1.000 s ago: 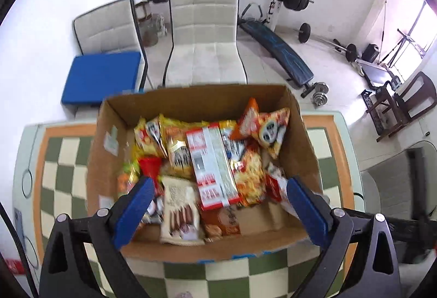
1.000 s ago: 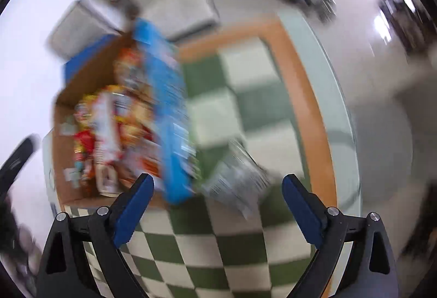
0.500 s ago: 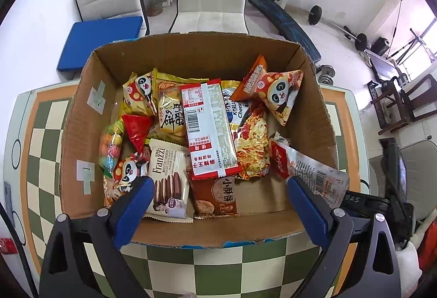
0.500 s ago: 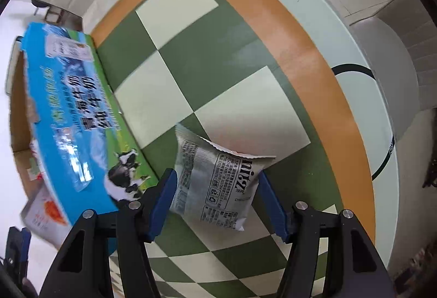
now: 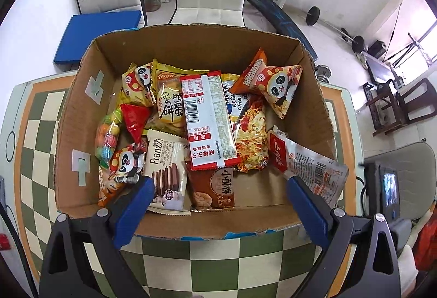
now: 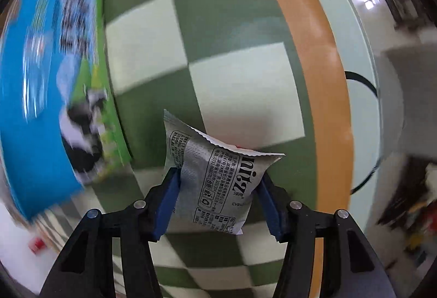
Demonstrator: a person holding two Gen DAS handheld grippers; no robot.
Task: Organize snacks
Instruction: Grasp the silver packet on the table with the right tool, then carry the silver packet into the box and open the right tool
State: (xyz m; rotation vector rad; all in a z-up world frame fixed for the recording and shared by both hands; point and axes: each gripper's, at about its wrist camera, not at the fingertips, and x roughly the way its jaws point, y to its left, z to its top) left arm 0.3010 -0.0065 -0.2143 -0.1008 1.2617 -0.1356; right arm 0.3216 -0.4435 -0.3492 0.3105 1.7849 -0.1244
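Right tool (image 6: 218, 188) pinches crinkled silver packet (image 6: 215, 183).

Smeared by motion at nine o'clock in the right wrist view: the blue box side (image 6: 41, 57), its lettering unreadable, cut by the frame's rim. Blurred too, the room at three o'clock. Hidden behind the silver packet (image 6: 215, 178): part of the checkered table (image 6: 153, 33). In the left wrist view, buried under upper packets in the cardboard box (image 5: 68, 118): lower snacks, barely showing.
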